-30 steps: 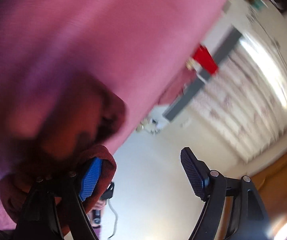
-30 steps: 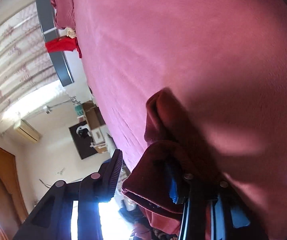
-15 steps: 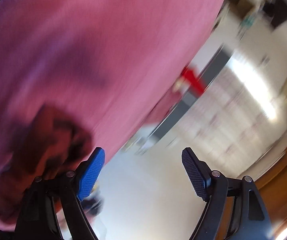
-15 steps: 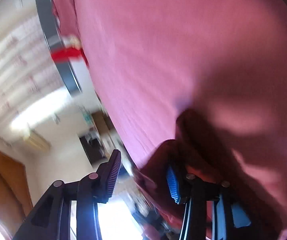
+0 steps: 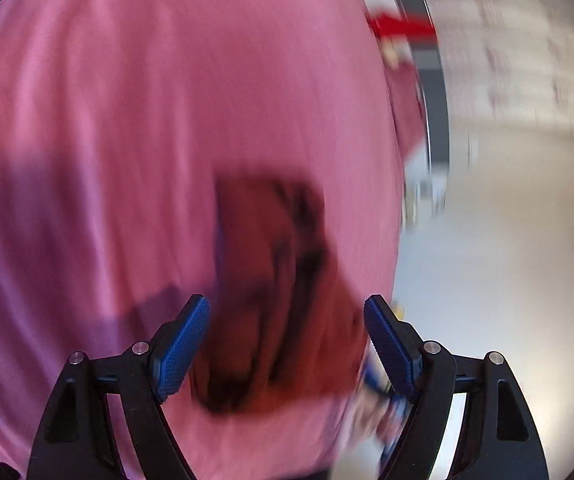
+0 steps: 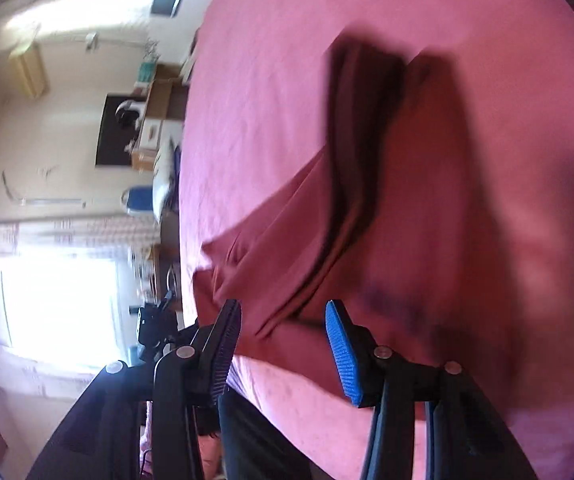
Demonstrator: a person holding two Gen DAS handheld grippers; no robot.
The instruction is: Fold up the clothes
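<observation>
A dark red garment (image 5: 271,292) lies folded in a bundle on the pink bedspread (image 5: 147,112). It also shows in the right wrist view (image 6: 375,208), with one edge trailing toward the bed's edge. My left gripper (image 5: 287,336) is open and empty, just in front of the garment. My right gripper (image 6: 283,340) is open and empty, its blue-padded fingers above the garment's near edge. Both views are blurred by motion.
The pink bedspread (image 6: 387,8) fills most of both views. Beside the bed are a bright window (image 6: 55,304), shelves with boxes (image 6: 155,112) and a wall. A red object (image 5: 403,26) and a grey bar (image 5: 431,92) stand past the bed's far edge.
Both grippers have let go of the red garment and pulled back from it. The garment now lies on the bed. Both cameras have swung round.
</observation>
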